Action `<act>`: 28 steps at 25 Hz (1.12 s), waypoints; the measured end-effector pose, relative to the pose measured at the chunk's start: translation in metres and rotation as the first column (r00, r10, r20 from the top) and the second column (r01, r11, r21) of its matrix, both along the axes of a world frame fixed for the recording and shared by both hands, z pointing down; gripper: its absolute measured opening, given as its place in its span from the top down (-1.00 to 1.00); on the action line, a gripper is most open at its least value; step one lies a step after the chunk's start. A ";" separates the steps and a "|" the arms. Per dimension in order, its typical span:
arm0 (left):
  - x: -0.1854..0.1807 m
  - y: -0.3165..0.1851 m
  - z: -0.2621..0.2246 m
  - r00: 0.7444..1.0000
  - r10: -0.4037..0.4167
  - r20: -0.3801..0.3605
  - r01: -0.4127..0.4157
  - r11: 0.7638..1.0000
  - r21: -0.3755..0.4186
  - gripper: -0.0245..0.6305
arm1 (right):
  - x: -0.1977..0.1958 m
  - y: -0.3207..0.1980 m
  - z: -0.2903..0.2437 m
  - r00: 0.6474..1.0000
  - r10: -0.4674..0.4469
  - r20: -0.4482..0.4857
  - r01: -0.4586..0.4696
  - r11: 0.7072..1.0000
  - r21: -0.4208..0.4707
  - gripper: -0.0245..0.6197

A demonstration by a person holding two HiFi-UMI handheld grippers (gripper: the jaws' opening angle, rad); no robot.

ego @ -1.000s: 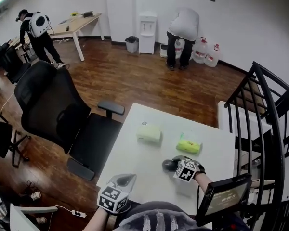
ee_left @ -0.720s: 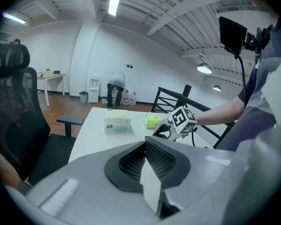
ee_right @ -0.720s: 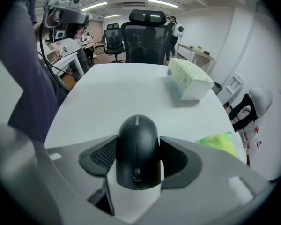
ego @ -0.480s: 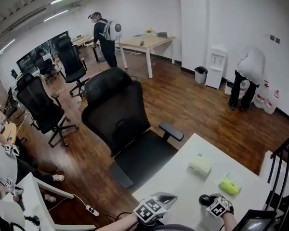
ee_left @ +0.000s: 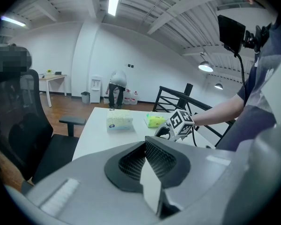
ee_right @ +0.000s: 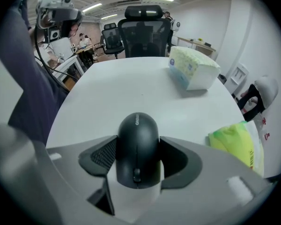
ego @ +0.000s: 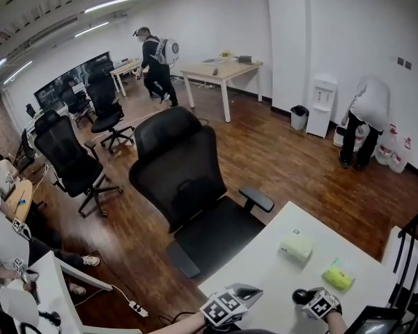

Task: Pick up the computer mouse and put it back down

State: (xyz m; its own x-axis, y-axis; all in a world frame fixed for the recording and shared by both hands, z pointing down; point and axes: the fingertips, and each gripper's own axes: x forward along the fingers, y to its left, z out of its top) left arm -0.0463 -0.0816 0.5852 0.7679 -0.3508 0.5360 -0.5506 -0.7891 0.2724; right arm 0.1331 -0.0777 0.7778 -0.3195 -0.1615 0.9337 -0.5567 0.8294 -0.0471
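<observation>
Right now my right gripper (ego: 306, 298) has the black computer mouse (ee_right: 136, 149) pinched between its two jaws, one pad pressed on each long side. The mouse's long axis runs straight along the line my gripper points. Its scroll wheel (ee_right: 136, 175) end sits back toward the gripper's body, and its rounded hump points away, out over the white table (ee_right: 112, 88). The mouse is over the near part of the table, close to the edge by me. I cannot tell whether its underside touches the tabletop.

On the hump there is a short line of pale lettering (ee_right: 136, 121), running along the long axis. It is too small for me to read with certainty.

Beyond the mouse, well apart from it, lies a pale tissue pack (ee_right: 193, 69) with a small blue mark on its end that I cannot read. A yellow-green packet (ee_right: 234, 142) lies nearer, off to the right in the right gripper view.

My left gripper (ee_left: 145, 161) hangs by the table's near edge with its jaws pressed together and nothing between them.
</observation>
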 end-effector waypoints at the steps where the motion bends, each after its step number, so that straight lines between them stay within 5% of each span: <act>1: 0.000 0.001 0.000 1.000 0.002 0.000 -0.002 1.000 0.001 0.87 | -0.001 0.001 0.001 1.000 0.000 0.000 0.000 1.000 -0.010 0.03; 13: -0.023 0.015 -0.004 1.000 -0.029 0.008 0.029 1.000 0.011 0.87 | -0.008 0.004 0.002 1.000 -0.003 -0.020 0.002 0.999 -0.038 0.03; 15: -0.030 0.016 -0.005 0.999 -0.043 0.007 0.043 0.999 0.011 0.87 | -0.008 0.011 -0.003 1.000 -0.016 -0.025 0.015 0.997 -0.070 -0.31; 18: -0.034 0.018 -0.005 0.998 -0.059 0.006 0.059 0.998 0.005 0.87 | -0.002 0.016 -0.027 1.000 -0.019 -0.018 0.018 0.998 -0.059 -0.33; 22: -0.033 0.018 -0.002 0.998 -0.056 0.011 0.056 0.998 0.010 0.87 | -0.014 0.005 -0.080 0.992 0.014 0.122 -0.025 0.995 0.095 -0.33; 25: -0.028 0.022 -0.006 0.999 -0.040 0.014 0.040 0.999 0.015 0.87 | -0.041 -0.002 -0.141 0.935 0.068 0.349 -0.152 0.963 0.221 -0.32; 26: -0.024 0.027 -0.007 1.000 -0.025 0.012 0.025 1.000 0.014 0.87 | -0.049 0.002 -0.160 0.905 0.073 0.420 -0.188 0.953 0.239 -0.25; 28: -0.013 0.036 -0.008 1.000 0.009 0.003 -0.009 1.000 0.015 0.87 | -0.059 0.011 -0.190 0.845 0.084 0.528 -0.252 0.934 0.254 0.21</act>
State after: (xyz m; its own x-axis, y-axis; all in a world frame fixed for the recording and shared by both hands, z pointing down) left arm -0.0593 -0.0456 0.5768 0.7694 -0.3519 0.5331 -0.5441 -0.7982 0.2584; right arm 0.0741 -0.0668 0.5883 -0.6696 -0.5025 0.5469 -0.6573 0.7438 -0.1215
